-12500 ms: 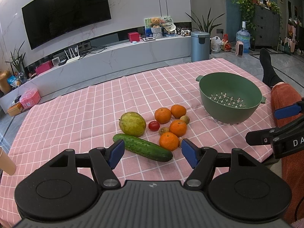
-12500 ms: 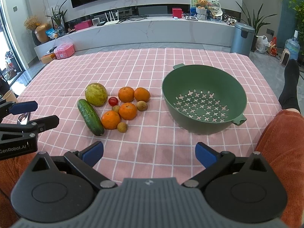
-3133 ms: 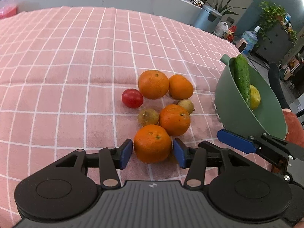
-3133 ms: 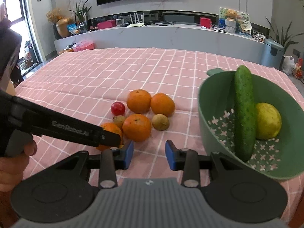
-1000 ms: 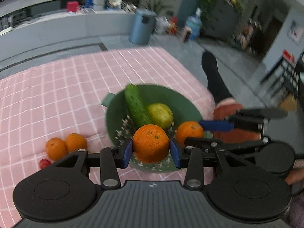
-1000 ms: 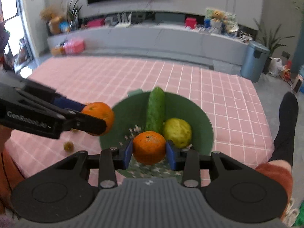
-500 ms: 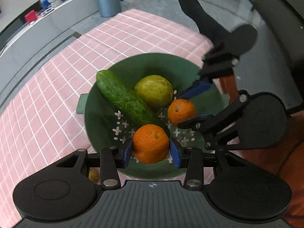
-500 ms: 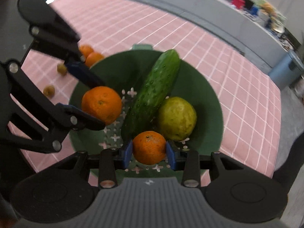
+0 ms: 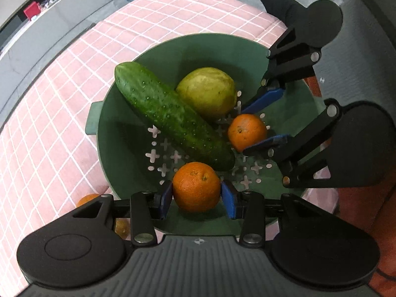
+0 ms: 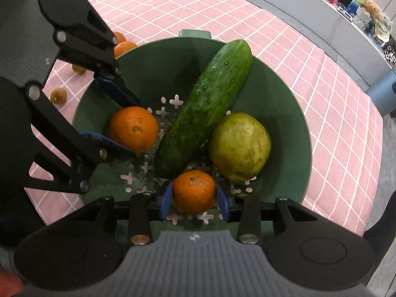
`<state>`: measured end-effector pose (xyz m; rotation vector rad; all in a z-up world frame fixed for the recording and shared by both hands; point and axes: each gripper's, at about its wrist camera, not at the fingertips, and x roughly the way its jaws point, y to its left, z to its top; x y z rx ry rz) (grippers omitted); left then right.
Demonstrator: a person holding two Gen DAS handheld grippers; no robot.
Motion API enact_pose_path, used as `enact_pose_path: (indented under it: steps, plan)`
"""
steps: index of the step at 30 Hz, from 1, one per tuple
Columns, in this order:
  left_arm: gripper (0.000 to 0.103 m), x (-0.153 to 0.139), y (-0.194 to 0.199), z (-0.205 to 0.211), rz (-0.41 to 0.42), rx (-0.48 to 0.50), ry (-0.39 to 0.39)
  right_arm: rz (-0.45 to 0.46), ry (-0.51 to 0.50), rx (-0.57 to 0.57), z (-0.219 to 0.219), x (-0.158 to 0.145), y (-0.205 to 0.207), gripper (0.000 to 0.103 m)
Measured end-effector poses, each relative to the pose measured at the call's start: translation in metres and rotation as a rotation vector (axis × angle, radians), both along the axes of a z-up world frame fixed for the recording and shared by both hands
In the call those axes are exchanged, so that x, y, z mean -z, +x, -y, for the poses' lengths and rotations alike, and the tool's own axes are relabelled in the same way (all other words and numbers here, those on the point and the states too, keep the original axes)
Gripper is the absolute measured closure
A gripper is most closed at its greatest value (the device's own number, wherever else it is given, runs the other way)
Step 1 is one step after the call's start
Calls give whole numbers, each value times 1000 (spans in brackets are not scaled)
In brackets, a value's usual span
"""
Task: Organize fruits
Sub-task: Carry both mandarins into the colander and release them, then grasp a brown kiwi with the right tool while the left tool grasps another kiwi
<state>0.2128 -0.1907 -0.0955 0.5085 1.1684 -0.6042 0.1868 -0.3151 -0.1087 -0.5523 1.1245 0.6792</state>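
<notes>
Both grippers reach down into the green colander [image 9: 193, 49] [image 10: 284, 94]. My left gripper [image 9: 196, 195] has its pads spread a little off an orange [image 9: 196, 185], which sits low in the colander. My right gripper [image 10: 194, 196] also has a small gap beside its orange [image 10: 194, 190]. A cucumber [image 9: 170, 116] [image 10: 208, 104] and a yellow-green fruit [image 9: 206, 92] [image 10: 240, 146] lie in the colander. The right gripper shows in the left wrist view [image 9: 262, 121], the left gripper in the right wrist view [image 10: 118, 113].
The pink checked tablecloth [image 9: 49, 113] [image 10: 321, 74] covers the table. Two oranges [image 10: 121, 43] and two small brown fruits [image 10: 58, 95] lie on the cloth left of the colander. An orange [image 9: 86, 198] shows beside my left gripper. A grey bin [image 10: 383, 91] stands off the table.
Both grippers have lowered further into the colander with their oranges. The pads of both have opened slightly off the oranges, which were clamped half a second ago.
</notes>
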Motion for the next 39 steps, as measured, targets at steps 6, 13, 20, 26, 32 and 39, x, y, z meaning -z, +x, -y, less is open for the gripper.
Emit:
enact_pose_path:
  steps: [6,13,20,26,32,39]
  plan:
    - [46,-1,0,-1,14,-29,-23,18,-19,26,-1,-6,2,63]
    - [36,-27,-12,-16,55,-79,-107,69,-36,46,-4,-27,-4,54]
    - [36,-71,-43,-47,156,-149,-213,172,23,128,-5,-61,-31,47]
    - [36,-88,-75,-85,245,-269,-288,252,169,260,-10,-81,-63,41]
    - [36,-94,-100,-131,290,-378,-350,316,327,370,-32,-83,-96,31]
    - [39,-96,-120,-176,322,-463,-396,369,457,467,-65,-80,-127,29]
